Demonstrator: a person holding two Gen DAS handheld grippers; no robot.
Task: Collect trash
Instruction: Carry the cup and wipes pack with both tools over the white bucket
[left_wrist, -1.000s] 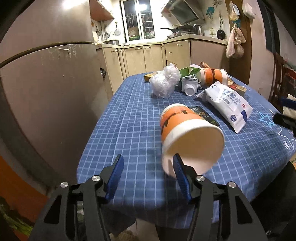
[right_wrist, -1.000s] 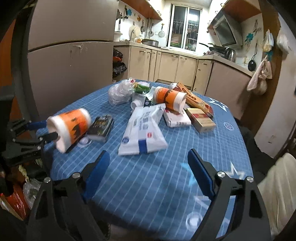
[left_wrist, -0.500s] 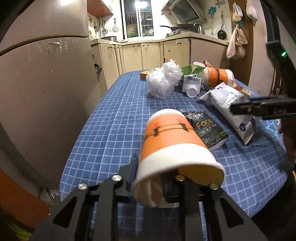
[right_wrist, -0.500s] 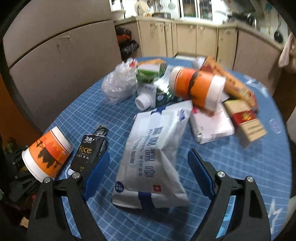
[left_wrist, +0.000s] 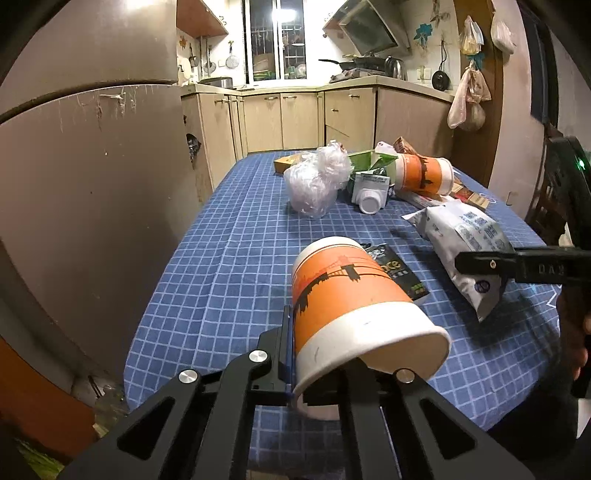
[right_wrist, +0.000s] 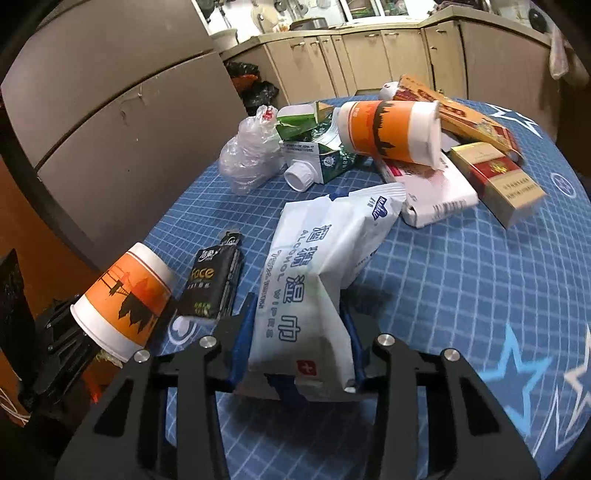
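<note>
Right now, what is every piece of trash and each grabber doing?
Left gripper: shut on near paper cup, rim pinched.
Right gripper: closing around wipes pack, which buckles.
Far paper cup: lying sideways.
Milk carton: crushed, capped.
Plastic bag: crumpled.
Black tissue pack: lying flat.

1. Blue checked tablecloth (left_wrist: 229, 258) over the table, with star prints on the right-hand side.
2. Grey-brown fridge (left_wrist: 92, 184) close on the left.
3. Beige kitchen cabinets (left_wrist: 295, 118) along the far wall.
4. Brightly lit window (left_wrist: 277, 40) above; range hood (left_wrist: 369, 29) to its right.
</note>
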